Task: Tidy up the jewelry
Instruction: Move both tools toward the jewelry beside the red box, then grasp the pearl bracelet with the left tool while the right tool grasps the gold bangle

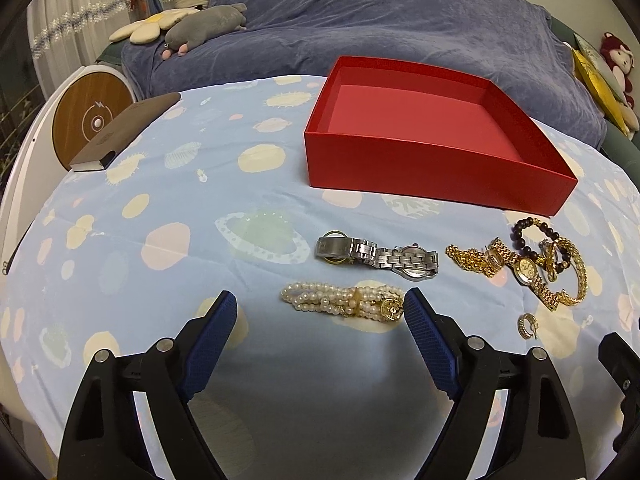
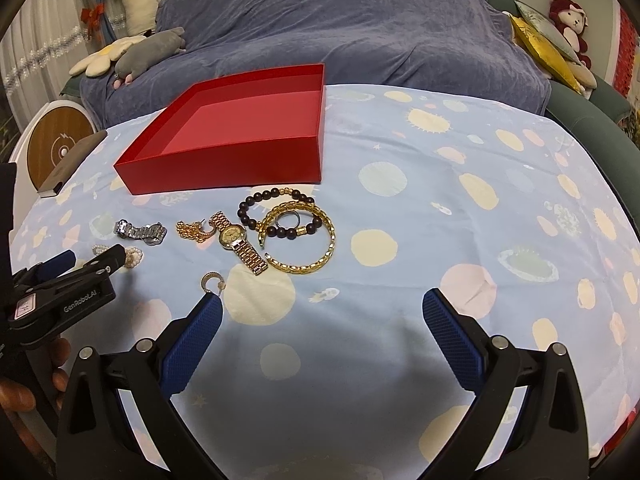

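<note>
On the near part of the tablecloth (image 1: pixel 120 240), the left gripper (image 1: pixel 320 304) stands with its jaws wide apart and nothing clamped. One pearl bracelet (image 1: pixel 344 300) lies just beyond the tips, between them, with its gold clasp beside the right-hand finger; whether that finger touches the clasp cannot be told. The bracelet has several strands of cream pearls joined by a gold bar.

The right gripper (image 2: pixel 322 304) is likewise spread apart and empty, held over bare cloth. One small gold hoop earring (image 2: pixel 213 282) lies just beyond its left finger, close to the tip.

Further in, one silver watch (image 1: pixel 376 258) with a metal link band lies flat, a thin gold ring partly under its clasp end. To its right is a cluster: one loose gold chain (image 2: pixel 192 232), one gold watch (image 2: pixel 236 242) with a pale dial, one gold link bangle (image 2: pixel 312 240), one dark bead bracelet (image 2: pixel 276 212) with gold spacers, and one small silver ring (image 2: pixel 287 220) lying inside the bracelets. The bangle and bead bracelet overlap.

Beyond the jewelry, one red box (image 1: pixel 432 168) stands open and empty, toward the far edge of the cloth. One grey notebook (image 1: pixel 124 132) lies at the far left corner.

Behind the covered surface is a sofa under a blue blanket (image 1: pixel 380 28), with soft toys at both ends.
</note>
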